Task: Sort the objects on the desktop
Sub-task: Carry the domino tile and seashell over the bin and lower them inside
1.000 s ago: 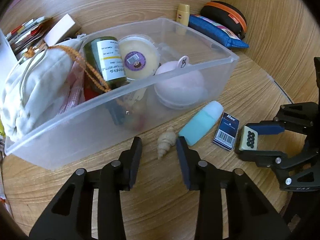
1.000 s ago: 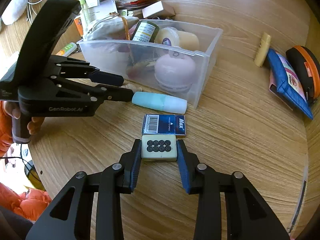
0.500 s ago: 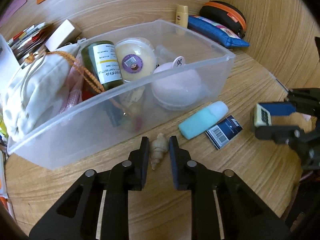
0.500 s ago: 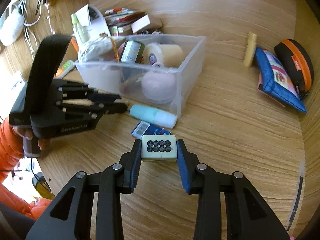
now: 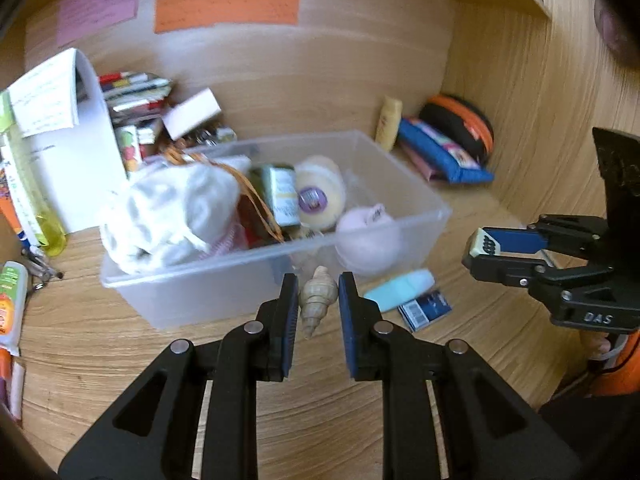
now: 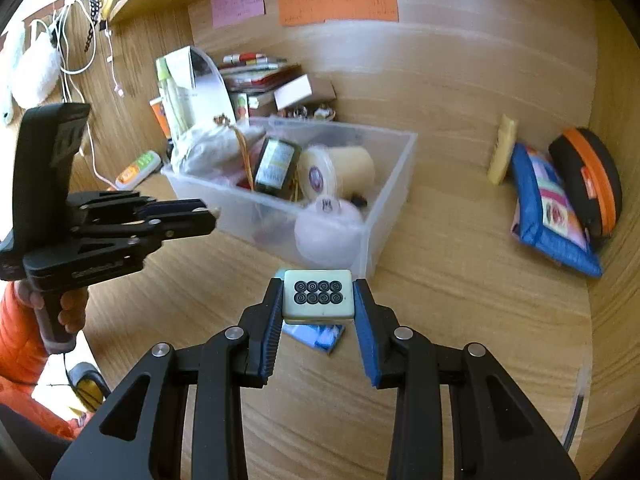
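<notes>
Holding two small items aloft, one per tongs, both short of the clear bin [image 5: 400, 184] on the wooden surface [image 6: 460, 288].

Left tongs [image 5: 318, 300]: narrowed onto spiral seashell [image 5: 318, 296]. Left pad touching shell; thin gap visible at right pad, so grip firmness hard to judge. Shell upright-ish, pointed tip down, hanging in front of bin's near wall. Probably lifted for a drop over the rim.

Right tongs [image 6: 318, 300]: clamped on mahjong tile [image 6: 318, 298] across its short ends, face up toward camera. Held level, off the surface, near bin's right corner. Likely carried flat so face stays readable and pads bear on parallel sides.

Looks of items:
- Shell: beige, ribbed whorls, tapering; rounded sides, likely to twist under light squeeze.
- Tile: cream block with rounded corners, eight dark ringed circles in two rows of four.

Bin already crowded: white drawstring pouch [image 5: 168, 212], green jar [image 5: 280, 196], pale yellow tub [image 5: 320, 196], pink round case [image 5: 368, 236]. Free room mainly toward right end.

Still on surface by bin's front edge: teal bottle [image 5: 400, 290], dark blue barcoded box [image 5: 426, 310].
</notes>
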{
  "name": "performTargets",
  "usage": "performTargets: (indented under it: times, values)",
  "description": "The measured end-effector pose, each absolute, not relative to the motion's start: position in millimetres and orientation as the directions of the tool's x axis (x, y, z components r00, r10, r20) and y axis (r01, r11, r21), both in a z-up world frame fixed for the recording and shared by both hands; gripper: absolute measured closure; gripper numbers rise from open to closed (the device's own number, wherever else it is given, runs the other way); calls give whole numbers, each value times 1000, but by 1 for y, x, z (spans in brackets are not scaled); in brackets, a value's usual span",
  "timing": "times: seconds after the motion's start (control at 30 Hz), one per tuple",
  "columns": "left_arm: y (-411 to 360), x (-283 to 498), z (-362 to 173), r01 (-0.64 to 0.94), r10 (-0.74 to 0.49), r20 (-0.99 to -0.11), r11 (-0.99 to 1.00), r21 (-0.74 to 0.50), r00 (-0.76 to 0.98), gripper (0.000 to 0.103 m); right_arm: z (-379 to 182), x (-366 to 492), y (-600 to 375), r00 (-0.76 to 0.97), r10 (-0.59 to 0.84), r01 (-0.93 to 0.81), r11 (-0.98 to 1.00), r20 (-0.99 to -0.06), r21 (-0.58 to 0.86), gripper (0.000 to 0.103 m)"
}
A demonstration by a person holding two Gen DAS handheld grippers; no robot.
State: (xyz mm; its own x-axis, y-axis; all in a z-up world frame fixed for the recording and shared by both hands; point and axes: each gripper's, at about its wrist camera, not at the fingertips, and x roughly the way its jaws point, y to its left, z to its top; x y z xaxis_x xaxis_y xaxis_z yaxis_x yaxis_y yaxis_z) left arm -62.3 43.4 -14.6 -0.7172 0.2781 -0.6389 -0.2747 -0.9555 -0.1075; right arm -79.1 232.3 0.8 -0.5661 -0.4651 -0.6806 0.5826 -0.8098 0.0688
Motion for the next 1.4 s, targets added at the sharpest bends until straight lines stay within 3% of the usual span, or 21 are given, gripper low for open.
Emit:
performTargets:
  times: [0.53, 1.1, 1.4]
  values:
    - [27, -74, 31, -267, 270, -557, -960, -90, -785, 84, 38, -123, 212, -621, -490, 594, -804, -612, 40, 72]
    - [56, -127, -3, -320, 332, -636, -937, -139, -696, 84, 13, -173, 193, -612, -457, 549, -833, -645, 68, 72]
    - [60, -138, -15, -321, 336, -665, -935, -150, -667, 84, 2, -173, 184, -651, -398, 541, -841, -647, -27, 72]
